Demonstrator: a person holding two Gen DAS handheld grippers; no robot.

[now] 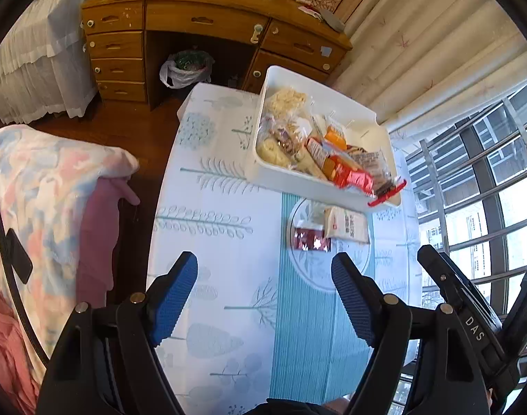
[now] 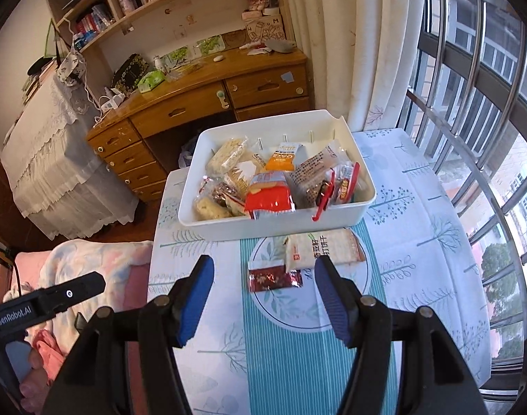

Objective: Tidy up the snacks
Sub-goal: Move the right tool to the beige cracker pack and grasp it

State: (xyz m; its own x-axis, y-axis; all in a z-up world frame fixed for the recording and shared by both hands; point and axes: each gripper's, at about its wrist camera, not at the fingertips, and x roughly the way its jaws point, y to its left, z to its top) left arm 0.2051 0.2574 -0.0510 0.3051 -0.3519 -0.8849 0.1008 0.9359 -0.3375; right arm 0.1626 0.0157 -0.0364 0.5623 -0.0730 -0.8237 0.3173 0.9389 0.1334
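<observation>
A white bin (image 1: 280,176) (image 2: 228,228) full of several wrapped snacks stands at the far side of the small table. Just in front of it two packets lie on the cloth: a cream one (image 1: 346,224) (image 2: 318,247) and a dark red one (image 1: 311,239) (image 2: 274,277). My left gripper (image 1: 265,264) hovers open above the cloth, nearer than the packets, nothing between its blue pads. My right gripper (image 2: 263,269) is open too, with the dark red packet seen between its fingertips but lying below on the table. A red clip (image 2: 323,200) hangs over the bin's near rim.
The table wears a white and teal tree-print cloth (image 1: 228,242) (image 2: 419,242). A wooden desk (image 1: 201,20) (image 2: 201,103) stands behind it, curtains and a barred window (image 2: 470,138) to the right, a blanket-covered seat (image 1: 49,190) to the left. The other gripper's body shows at each view's edge.
</observation>
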